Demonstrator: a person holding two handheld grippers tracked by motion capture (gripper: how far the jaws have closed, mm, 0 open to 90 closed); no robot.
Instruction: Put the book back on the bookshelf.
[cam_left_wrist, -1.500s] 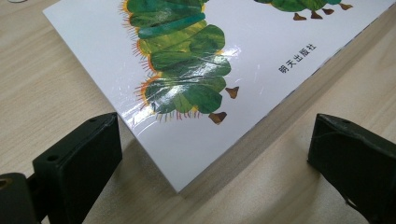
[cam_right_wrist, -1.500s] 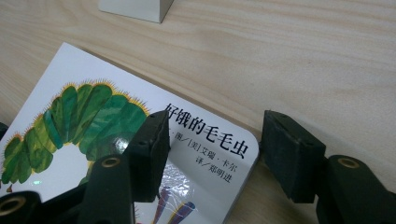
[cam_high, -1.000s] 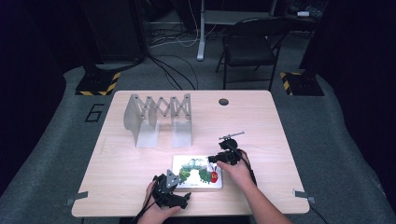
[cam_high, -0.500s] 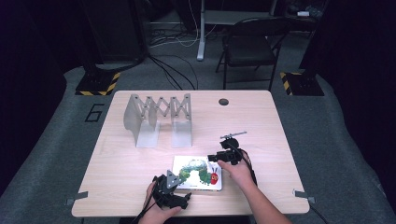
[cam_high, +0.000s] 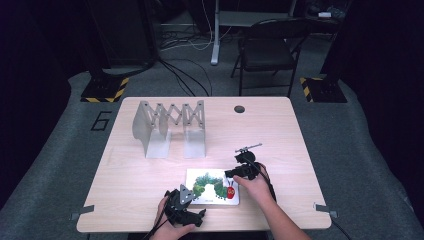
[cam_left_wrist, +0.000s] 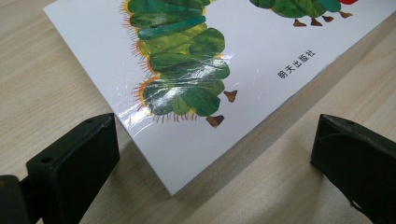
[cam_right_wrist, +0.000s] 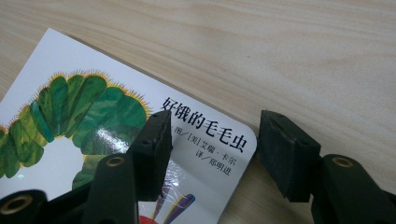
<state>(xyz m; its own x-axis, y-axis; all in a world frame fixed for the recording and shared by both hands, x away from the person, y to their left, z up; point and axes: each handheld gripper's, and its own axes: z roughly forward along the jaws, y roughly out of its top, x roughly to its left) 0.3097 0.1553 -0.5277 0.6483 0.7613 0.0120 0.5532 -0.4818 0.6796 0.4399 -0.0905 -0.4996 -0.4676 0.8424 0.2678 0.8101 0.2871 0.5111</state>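
Note:
A picture book (cam_high: 212, 186) with a green caterpillar on its white cover lies flat near the table's front edge. My left gripper (cam_high: 192, 200) is at the book's near left corner. In the left gripper view its jaws stand wide open (cam_left_wrist: 215, 140), with that corner of the book (cam_left_wrist: 196, 60) between them and untouched. My right gripper (cam_high: 231, 176) is at the book's far right corner. Its jaws (cam_right_wrist: 212, 135) have just been opening: one hovers over the cover (cam_right_wrist: 70, 121), the other sits beyond the edge above the tabletop, and neither presses on the book.
A grey metal accordion rack (cam_high: 170, 127) stands at the back left of the wooden table (cam_high: 280, 135). A round cable hole (cam_high: 239, 109) sits near the far edge. A folding chair (cam_high: 267, 50) stands beyond the table.

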